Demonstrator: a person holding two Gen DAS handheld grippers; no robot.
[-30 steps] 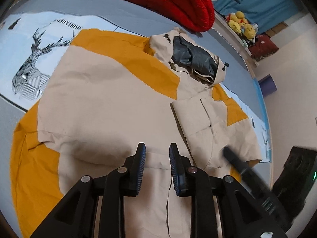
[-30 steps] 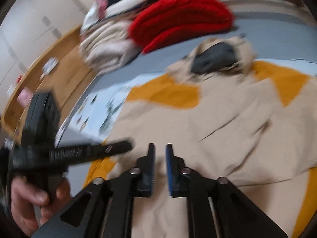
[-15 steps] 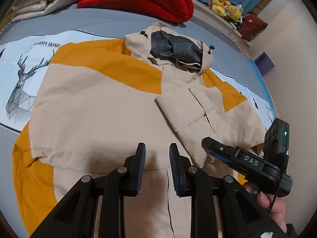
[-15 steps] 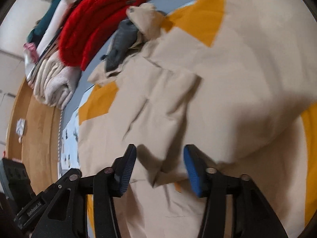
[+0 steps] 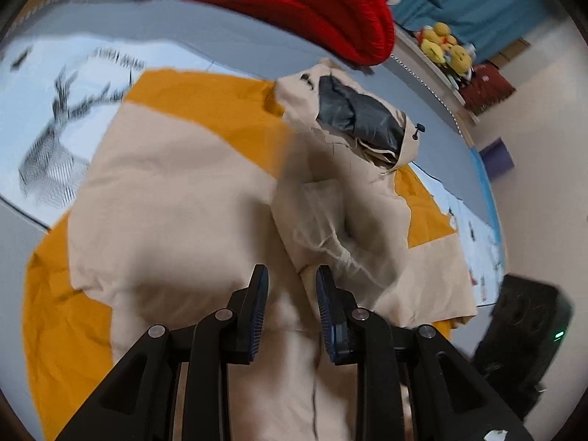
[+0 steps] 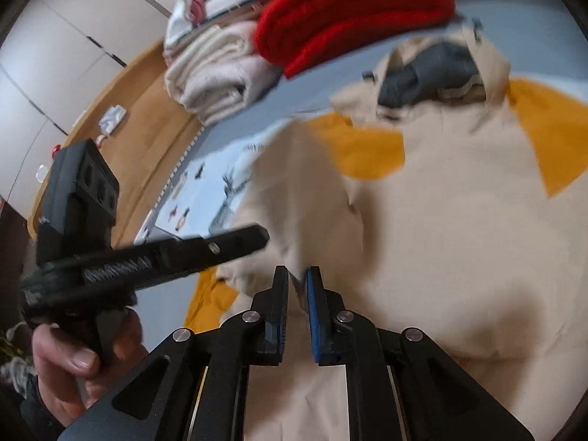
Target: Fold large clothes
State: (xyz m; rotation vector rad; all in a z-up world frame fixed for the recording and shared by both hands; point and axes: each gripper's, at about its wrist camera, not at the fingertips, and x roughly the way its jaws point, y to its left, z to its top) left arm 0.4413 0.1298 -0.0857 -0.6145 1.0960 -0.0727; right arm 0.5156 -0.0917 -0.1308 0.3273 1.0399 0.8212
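Observation:
A large beige and orange hooded jacket lies spread on the bed, its dark-lined hood at the far end. My left gripper hovers over the lower front, its jaws opening a little with nothing pinched between them. In the right wrist view the same jacket fills the frame. My right gripper is closing to a narrow gap on the edge of the folded sleeve, which rises blurred from its tips. A hand holds the left gripper at the jacket's left side.
A red knitted blanket and folded cream blankets are stacked at the head of the bed. A deer-print sheet lies under the jacket. Yellow plush toys sit on a ledge. A wooden surface borders the bed.
The right jaws, wide apart around the sleeve's edge half a second ago, have come nearly together on it. The sleeve fold now stands lifted and blurred. The right gripper's view swung back toward the bed's head.

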